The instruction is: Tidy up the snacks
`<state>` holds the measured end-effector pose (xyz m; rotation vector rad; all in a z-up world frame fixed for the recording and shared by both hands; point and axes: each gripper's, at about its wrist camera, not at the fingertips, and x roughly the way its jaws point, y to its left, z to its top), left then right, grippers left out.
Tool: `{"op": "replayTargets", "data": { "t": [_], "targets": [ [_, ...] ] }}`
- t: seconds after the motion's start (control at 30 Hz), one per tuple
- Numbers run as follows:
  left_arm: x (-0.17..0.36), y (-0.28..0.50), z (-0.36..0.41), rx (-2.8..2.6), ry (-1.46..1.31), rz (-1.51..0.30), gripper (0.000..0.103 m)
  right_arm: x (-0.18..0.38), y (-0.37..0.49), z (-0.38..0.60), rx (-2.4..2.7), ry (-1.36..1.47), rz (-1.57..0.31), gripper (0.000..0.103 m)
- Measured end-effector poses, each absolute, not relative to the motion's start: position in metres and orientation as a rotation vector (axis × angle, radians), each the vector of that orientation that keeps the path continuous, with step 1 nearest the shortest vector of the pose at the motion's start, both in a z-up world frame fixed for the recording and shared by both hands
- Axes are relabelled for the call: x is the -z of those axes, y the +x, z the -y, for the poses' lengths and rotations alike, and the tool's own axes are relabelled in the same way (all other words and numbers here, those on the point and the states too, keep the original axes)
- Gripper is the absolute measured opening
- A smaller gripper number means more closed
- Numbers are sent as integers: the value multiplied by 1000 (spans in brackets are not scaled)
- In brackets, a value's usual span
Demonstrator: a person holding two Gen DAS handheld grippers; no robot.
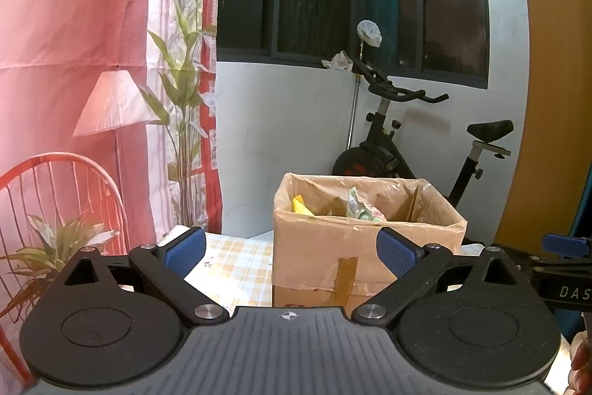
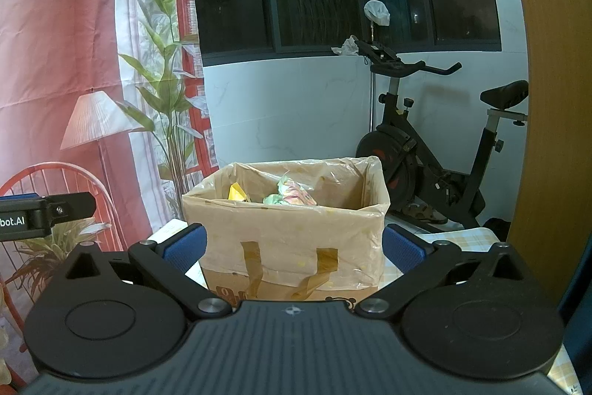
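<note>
A cardboard box [image 1: 333, 247] lined with a brown plastic bag stands on a checked tablecloth [image 1: 236, 269]. Inside it are a yellow snack packet [image 1: 301, 205] and a green and white packet [image 1: 357, 208]. My left gripper [image 1: 290, 256] is open and empty, just in front of the box. In the right wrist view the same box [image 2: 292, 239] holds the yellow packet [image 2: 238, 192] and a crumpled green and pink packet [image 2: 294, 195]. My right gripper [image 2: 294, 248] is open and empty, with its fingers on either side of the box's near face.
An exercise bike [image 2: 433, 150] stands behind the table by a white wall and dark window. A printed pink backdrop [image 1: 74, 62] hangs at left. A wooden panel [image 2: 547, 99] is at right. The other gripper shows at each view's edge [image 1: 562, 273] [image 2: 37, 213].
</note>
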<state>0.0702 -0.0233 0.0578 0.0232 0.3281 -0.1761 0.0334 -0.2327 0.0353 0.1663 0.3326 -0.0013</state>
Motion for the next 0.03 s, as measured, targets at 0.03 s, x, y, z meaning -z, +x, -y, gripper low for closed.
{"op": "replayTargets", "data": {
  "t": [0.03],
  "targets": [
    [-57, 70, 23, 177, 24, -331, 100, -35, 33, 233, 2, 167, -333, 103]
  ]
}}
